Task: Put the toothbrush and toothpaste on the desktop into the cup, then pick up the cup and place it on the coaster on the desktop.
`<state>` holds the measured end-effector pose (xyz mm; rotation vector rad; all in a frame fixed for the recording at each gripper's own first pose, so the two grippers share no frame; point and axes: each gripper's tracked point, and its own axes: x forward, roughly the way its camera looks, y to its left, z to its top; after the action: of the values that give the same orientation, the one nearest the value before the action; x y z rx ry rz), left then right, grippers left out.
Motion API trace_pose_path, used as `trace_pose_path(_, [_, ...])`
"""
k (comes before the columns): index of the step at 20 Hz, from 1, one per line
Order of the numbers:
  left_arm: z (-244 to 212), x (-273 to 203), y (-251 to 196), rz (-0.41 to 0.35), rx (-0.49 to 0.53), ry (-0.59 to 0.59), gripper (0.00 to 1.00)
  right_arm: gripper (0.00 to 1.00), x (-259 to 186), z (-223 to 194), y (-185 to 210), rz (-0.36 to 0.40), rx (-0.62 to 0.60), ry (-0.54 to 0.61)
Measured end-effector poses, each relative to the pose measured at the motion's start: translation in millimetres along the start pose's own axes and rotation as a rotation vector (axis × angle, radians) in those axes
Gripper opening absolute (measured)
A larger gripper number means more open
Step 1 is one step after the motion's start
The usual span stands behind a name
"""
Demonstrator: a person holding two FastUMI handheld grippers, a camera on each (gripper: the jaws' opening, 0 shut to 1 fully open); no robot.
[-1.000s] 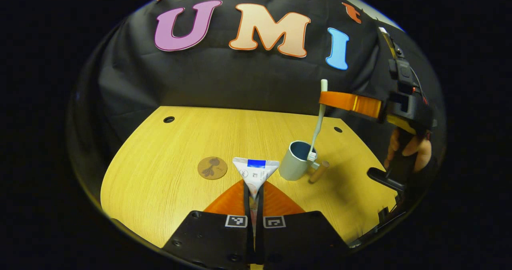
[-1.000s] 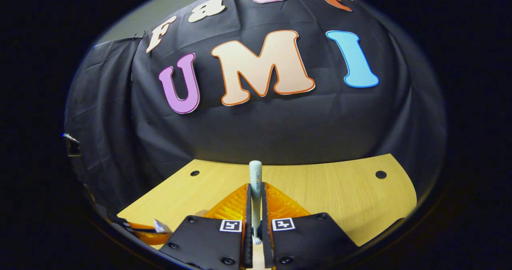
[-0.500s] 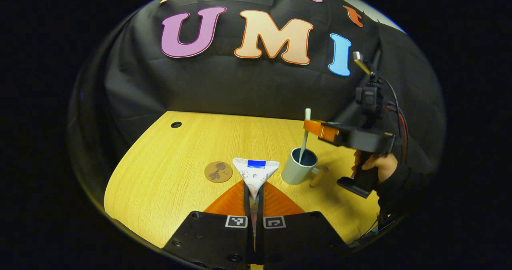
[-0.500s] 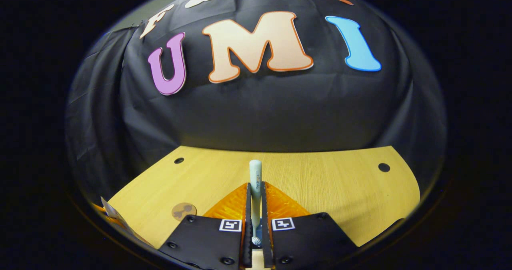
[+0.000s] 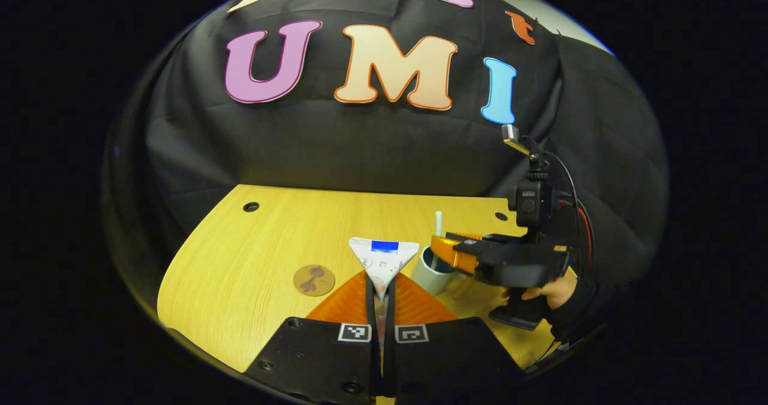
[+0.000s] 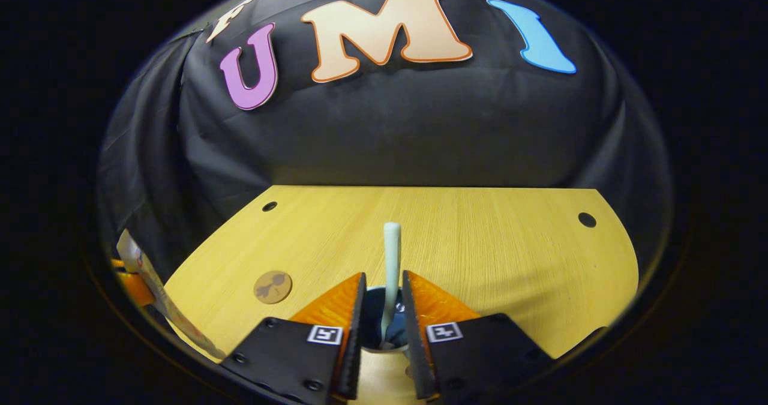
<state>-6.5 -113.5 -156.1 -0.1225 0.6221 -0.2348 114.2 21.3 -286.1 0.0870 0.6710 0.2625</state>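
My left gripper (image 5: 379, 280) is shut on the white toothpaste tube (image 5: 384, 260), whose flat blue-marked end points up above the wooden table (image 5: 252, 255). To its right stands the grey cup (image 5: 425, 269), partly hidden behind the right gripper (image 5: 447, 250); the toothbrush (image 5: 438, 222) pokes up from it. In the right gripper view my right gripper (image 6: 383, 279) is open around the toothbrush (image 6: 391, 261), which stands handle-up in the cup (image 6: 369, 312) below. The round brown coaster (image 5: 314, 280) lies left of the cup and appears as the coaster (image 6: 273, 287) in the right gripper view.
A hand (image 5: 549, 291) holds the right gripper's grip at the table's right edge. The left gripper with the tube (image 6: 144, 276) shows at the left rim of the right gripper view. Small holes (image 5: 251, 206) (image 6: 587, 219) mark the table's far corners.
The right gripper lowered the toothbrush into the cup and opened its fingers, letting it go. The left gripper still holds the toothpaste and has barely moved.
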Motion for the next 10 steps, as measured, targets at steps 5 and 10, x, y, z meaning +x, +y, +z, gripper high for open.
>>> trace_pose_path(5, [19, 24, -21, -0.061, 0.007, -0.034, 0.0, 0.97, -46, -15, -27, -0.029, -0.004, -0.016])
trace_pose_path(10, [45, 49, -41, -0.121, -0.01, -0.081, 0.0, 0.97, -97, -39, -68, -0.096, 0.054, -0.003])
